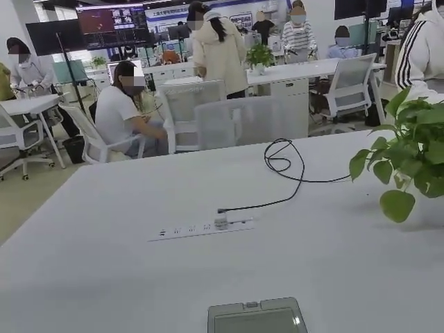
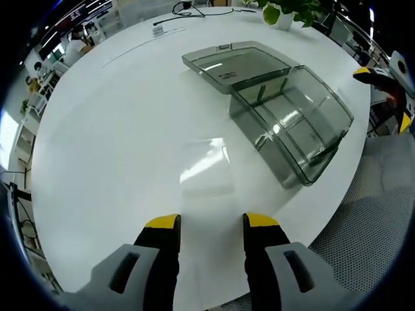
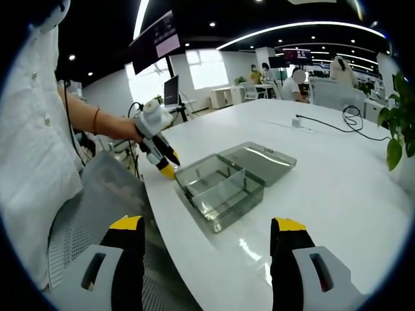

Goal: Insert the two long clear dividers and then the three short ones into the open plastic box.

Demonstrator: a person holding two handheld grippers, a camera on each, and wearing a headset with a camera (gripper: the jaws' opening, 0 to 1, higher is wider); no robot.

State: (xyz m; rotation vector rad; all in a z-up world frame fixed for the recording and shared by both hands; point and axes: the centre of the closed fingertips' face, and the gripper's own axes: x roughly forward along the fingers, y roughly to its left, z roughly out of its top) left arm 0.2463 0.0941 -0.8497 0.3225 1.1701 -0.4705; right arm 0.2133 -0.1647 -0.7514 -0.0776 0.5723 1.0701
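The clear grey plastic box (image 2: pixel 292 123) lies open on the white table (image 2: pixel 117 129), its hinged lid (image 2: pixel 237 65) flat behind it. Faint clear divider sheets (image 2: pixel 207 165) lie on the table left of the box, just ahead of my left gripper (image 2: pixel 213 223), which is open with nothing between its yellow-tipped jaws. In the right gripper view the box (image 3: pixel 220 188) and lid (image 3: pixel 259 159) sit near the table's edge, with the left gripper (image 3: pixel 167 168) by the box's left corner. My right gripper (image 3: pixel 207 227) is open, off the table's edge. The head view catches the lid (image 1: pixel 257 319).
A power strip (image 1: pixel 201 227) with a black cable (image 1: pixel 284 166) lies mid-table. A leafy plant (image 1: pixel 409 152) stands at the right. A mesh chair (image 3: pixel 104 194) is under the table's edge near me. Several people sit and stand at desks beyond.
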